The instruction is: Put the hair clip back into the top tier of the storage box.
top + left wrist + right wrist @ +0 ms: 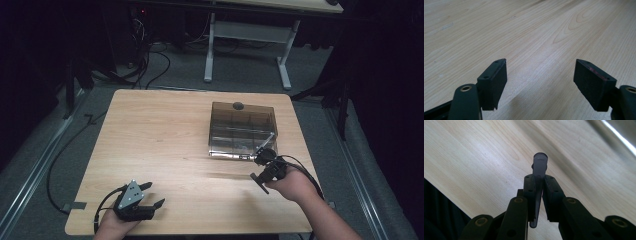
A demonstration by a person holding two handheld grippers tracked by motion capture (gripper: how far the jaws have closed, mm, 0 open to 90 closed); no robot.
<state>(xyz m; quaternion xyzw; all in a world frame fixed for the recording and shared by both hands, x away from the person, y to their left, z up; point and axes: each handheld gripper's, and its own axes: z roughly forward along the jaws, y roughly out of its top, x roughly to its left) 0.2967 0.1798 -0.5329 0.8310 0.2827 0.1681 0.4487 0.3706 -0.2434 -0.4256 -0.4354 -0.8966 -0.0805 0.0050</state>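
The right hand-held gripper (538, 195) was clamped on a slim, translucent grey plastic tube (539, 166), whose capped end stuck out beyond the pads. In the high view it hung above the light wooden tabletop (165, 135), just in front of the smoky, transparent compartmented plastic box (242, 127). The left hand-held gripper (149, 196) rested near the tabletop's front edge, jaws wide apart, gripping nothing.

Bare tabletop (160, 135) left and centre, smoky compartment box (242, 129) blocking far right
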